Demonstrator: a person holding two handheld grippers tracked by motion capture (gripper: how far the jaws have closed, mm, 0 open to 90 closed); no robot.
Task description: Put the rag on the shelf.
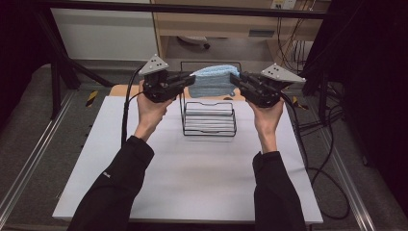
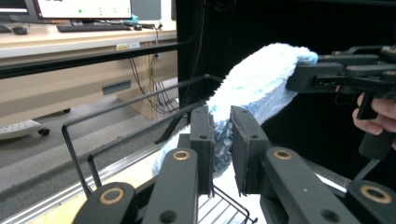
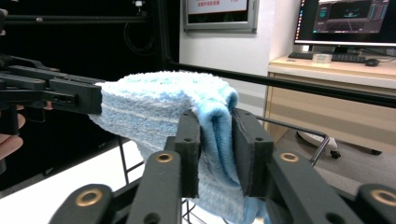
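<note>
Blue towel (image 1: 211, 81) stretches sideways between both grippers, apparently level.

Fluffy, rough light-blue terry cloth (image 3: 163, 102) sits between the matt black plastic jaws of the right gripper (image 3: 215, 154); below it stands a thin, smooth black wire metal rack (image 1: 210, 118).

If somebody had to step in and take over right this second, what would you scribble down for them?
Left hand-held gripper: shut on one end of the blue towel.
Right hand-held gripper: jaws around the other end, towel between them; whether the grip is firm is unclear.
Towel: folded, held up between both, above the back of the black wire rack on the white table.
Done: towel lifted and folded.
Left: probably drape it over the rack's top bar, then let go.
</note>
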